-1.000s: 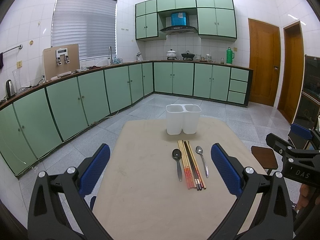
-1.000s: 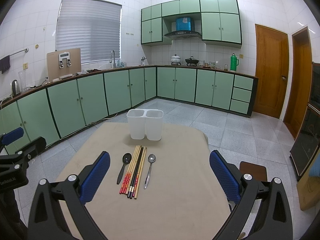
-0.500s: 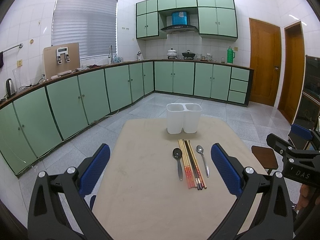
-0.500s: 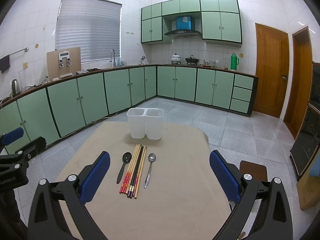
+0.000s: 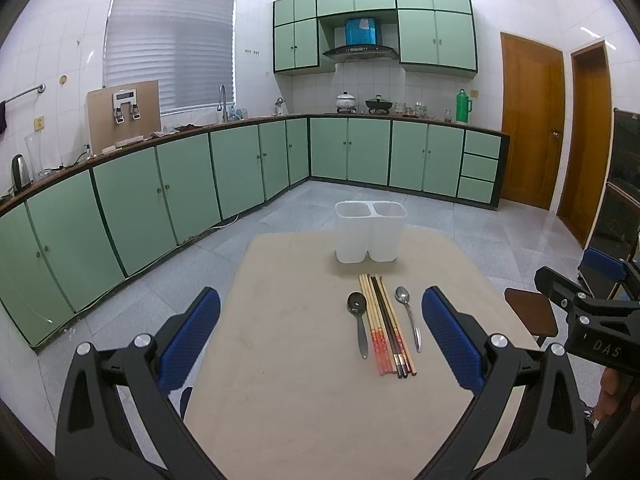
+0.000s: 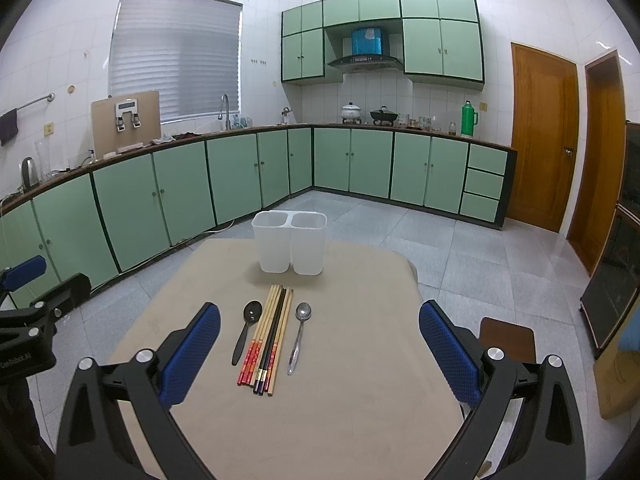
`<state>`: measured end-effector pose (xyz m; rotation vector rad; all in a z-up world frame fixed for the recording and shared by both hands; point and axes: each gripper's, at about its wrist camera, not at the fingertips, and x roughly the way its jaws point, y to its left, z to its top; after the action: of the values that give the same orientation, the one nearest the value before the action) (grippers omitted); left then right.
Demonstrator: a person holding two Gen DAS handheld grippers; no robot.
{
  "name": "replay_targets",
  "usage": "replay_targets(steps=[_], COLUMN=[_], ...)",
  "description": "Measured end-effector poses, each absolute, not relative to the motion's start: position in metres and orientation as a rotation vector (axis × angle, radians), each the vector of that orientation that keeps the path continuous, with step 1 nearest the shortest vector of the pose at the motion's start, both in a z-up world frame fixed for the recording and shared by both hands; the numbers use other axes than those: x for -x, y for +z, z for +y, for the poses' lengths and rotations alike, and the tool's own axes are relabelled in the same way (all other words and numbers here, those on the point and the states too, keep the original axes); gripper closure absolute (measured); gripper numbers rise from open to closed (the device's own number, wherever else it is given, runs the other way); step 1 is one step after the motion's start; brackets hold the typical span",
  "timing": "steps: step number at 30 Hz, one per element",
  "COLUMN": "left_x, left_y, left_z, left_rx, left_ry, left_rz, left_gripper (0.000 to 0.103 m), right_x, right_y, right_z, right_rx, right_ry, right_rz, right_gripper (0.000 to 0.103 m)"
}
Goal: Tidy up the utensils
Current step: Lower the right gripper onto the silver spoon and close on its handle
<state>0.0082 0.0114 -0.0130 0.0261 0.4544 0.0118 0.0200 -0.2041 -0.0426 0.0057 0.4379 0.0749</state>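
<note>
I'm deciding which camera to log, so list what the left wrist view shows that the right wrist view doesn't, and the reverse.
Only the left wrist view shows the right hand-held gripper from outside, at its right edge, marked DAS.

Only the right wrist view shows the left hand-held gripper from outside, at its left edge.

Both show the table, the white two-compartment holder, and in front of it the black spoon, the chopsticks and the metal spoon lying side by side. Both hand-held grippers are open and empty.
</note>
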Motion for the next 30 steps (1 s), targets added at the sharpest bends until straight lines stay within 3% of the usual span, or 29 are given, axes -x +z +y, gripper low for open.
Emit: replay_targets(steps=[17,30], left_x=[-0.049,-0.168], left_y=[-0.024,-0.085], left_z=[0.011,0.014], left_rx=[-0.058,-0.116], left_ry=[0.021,0.027], left_rz=[0.509,0.695], left_gripper=[0.005,0.005], right_x=[-0.060,-0.177], right_y=[-0.038,-0.095], right_z=[-0.210,-0.218], right_rx=[0.003,-0.020], right_ry=[0.065,0.103], right_rz=[0.509,0.744], right_gripper=[0.006,0.006])
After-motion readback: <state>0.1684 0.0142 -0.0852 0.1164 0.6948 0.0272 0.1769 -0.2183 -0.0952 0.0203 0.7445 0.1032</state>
